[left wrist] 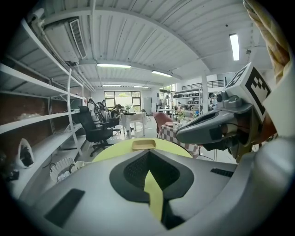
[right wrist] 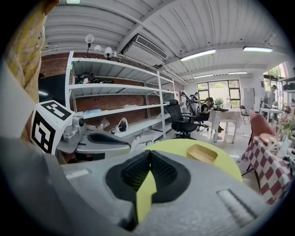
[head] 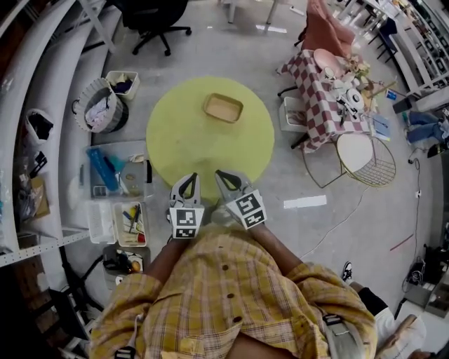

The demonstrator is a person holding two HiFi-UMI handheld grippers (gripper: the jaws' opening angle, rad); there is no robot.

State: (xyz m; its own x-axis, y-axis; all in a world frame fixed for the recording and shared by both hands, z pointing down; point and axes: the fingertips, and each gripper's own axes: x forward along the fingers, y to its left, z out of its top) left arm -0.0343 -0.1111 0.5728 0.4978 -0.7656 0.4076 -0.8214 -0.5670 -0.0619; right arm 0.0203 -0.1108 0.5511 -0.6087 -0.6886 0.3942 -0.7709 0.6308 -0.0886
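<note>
Both grippers hang over the near edge of the round yellow-green worktop (head: 175,144), side by side and near each other. Left gripper (head: 186,184) is clenched, tips meeting, nothing btw them. Right gripper (head: 223,175) is the same, clenched & empty. The shallow tan tray (head: 223,107) lies on the far half of the worktop, well apart from both.

Risks, as I see it:
- If clenched tips meet the tray, they'd prob. just shove it. It looks light and the top looks smooth, so it could skid toward the far rim & drop off.
- The grippers are close enough that a careless swing could knock one against the other.
- The tray sits far out, so it's a long lean over the worktop.

Count:
- 2 grippers
- 1 tray, looks empty
- 1 round worktop
- 1 checked-cloth table (head: 319,98) at right
- 1 office chair (head: 151,17) beyond
- approx 3 clear bins (head: 116,172) on the floor at left
</note>
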